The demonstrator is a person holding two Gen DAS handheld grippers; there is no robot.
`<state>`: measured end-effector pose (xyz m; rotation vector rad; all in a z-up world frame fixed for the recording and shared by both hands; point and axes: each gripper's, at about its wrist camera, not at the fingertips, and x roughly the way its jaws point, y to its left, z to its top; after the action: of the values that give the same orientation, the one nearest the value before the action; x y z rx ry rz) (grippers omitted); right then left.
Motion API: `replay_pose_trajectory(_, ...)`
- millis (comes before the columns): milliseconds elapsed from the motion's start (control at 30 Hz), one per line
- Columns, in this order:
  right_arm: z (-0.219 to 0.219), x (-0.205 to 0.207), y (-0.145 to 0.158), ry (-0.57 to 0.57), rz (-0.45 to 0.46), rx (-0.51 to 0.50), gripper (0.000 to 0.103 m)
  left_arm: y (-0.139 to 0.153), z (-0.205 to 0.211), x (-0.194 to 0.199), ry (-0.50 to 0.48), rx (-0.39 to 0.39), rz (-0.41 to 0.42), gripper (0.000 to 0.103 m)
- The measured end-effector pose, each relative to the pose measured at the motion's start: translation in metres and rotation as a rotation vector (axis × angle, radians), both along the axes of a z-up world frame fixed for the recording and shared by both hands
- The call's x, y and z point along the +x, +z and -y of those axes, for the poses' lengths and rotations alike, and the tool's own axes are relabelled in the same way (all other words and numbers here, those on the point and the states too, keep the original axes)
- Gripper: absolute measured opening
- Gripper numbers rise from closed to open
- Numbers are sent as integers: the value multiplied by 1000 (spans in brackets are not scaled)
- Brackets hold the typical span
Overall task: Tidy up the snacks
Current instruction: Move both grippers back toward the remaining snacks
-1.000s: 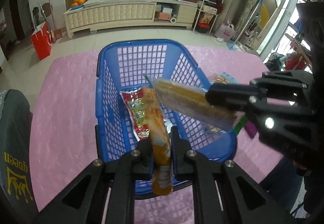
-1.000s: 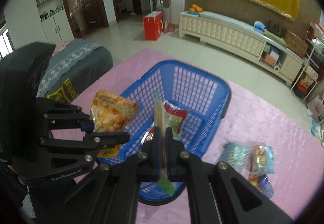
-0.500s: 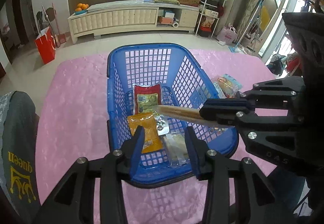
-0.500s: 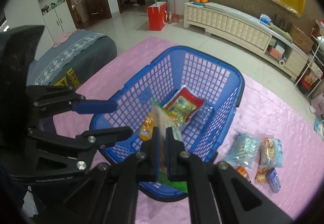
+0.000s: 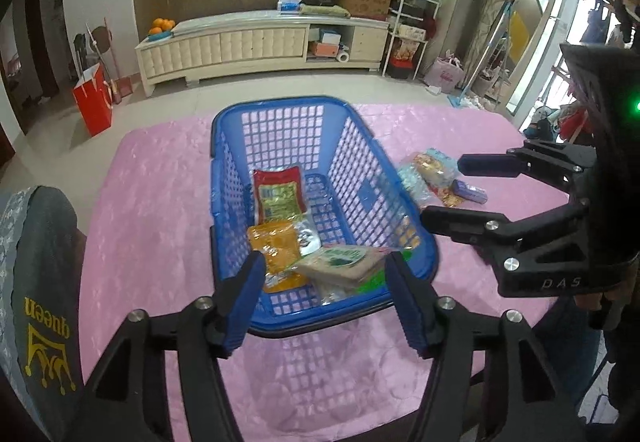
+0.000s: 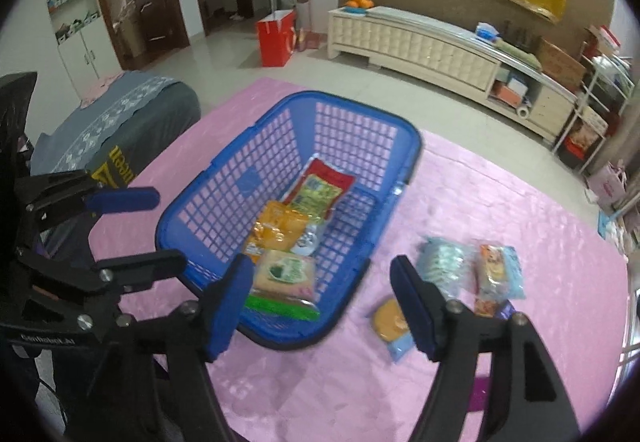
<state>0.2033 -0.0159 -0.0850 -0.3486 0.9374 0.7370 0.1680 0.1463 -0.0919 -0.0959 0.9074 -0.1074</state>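
Both tongs, left [image 5: 326,298] and right [image 6: 322,306], are opening empty above my blue basket [image 5: 224,178], snack packets [image 5: 336,268] lying inside.

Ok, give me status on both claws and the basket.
Left claw and right claw opening, nothing between them. Three packets in blue basket. More snack packets loose on pink cloth, nothing blocking.

A basket [image 6: 400,146] sits on a cloth-covered table [image 6: 500,202] with three snack packets inside: one packet [image 6: 320,190] at the far end, a second [image 6: 276,228] before it, a third [image 6: 286,274] nearest the near rim. To the basket's right, more snack packets [image 6: 496,270] lie on the cloth. Behind the table stands a long cabinet [image 6: 420,42].
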Motion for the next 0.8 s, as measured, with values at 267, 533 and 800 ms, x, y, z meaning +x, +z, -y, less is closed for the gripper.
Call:
replay_pose_trajectory(267, 47, -1, 13, -70, 21, 20, 75, 12, 37, 3, -48, 5, 19, 65)
replay_pose_trajectory(533, 101, -2, 16, -144, 49, 18, 80, 11, 83, 12, -114, 21, 13, 68)
replay_pose_trajectory(800, 146, 5, 11, -218, 81, -5, 89, 1, 135, 21, -185, 23, 0, 71)
